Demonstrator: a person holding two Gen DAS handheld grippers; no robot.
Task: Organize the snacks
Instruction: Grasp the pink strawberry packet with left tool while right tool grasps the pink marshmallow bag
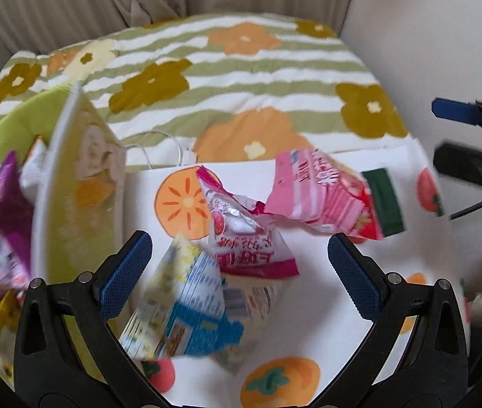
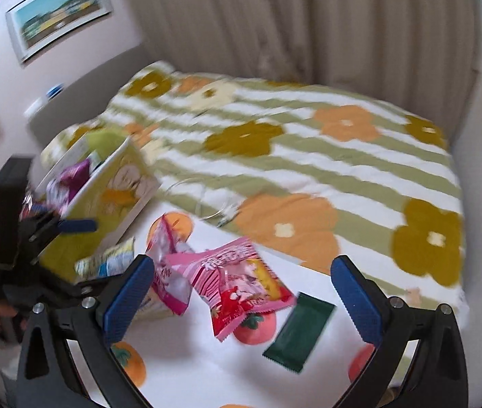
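Observation:
Loose snack packets lie on a white fruit-print cloth (image 1: 309, 306) on the bed. A blue-and-yellow packet (image 1: 179, 309) sits between the fingers of my open left gripper (image 1: 239, 272), with a pink-and-white packet (image 1: 247, 238) just beyond it. A pink-and-red packet (image 1: 322, 193) (image 2: 241, 285) and a dark green packet (image 1: 385, 200) (image 2: 300, 331) lie further right. My right gripper (image 2: 242, 292) is open and empty above the pink-and-red packet. A yellow-green box (image 1: 81, 187) (image 2: 111, 197) at the left holds several snacks, a purple bag (image 1: 2, 210) among them.
A green-striped flower quilt (image 1: 241, 78) (image 2: 309, 156) covers the bed behind the cloth. A white cable (image 1: 169, 146) lies at the cloth's far edge. Beige curtains (image 2: 309, 17) hang behind, and a framed picture (image 2: 60, 10) is on the left wall.

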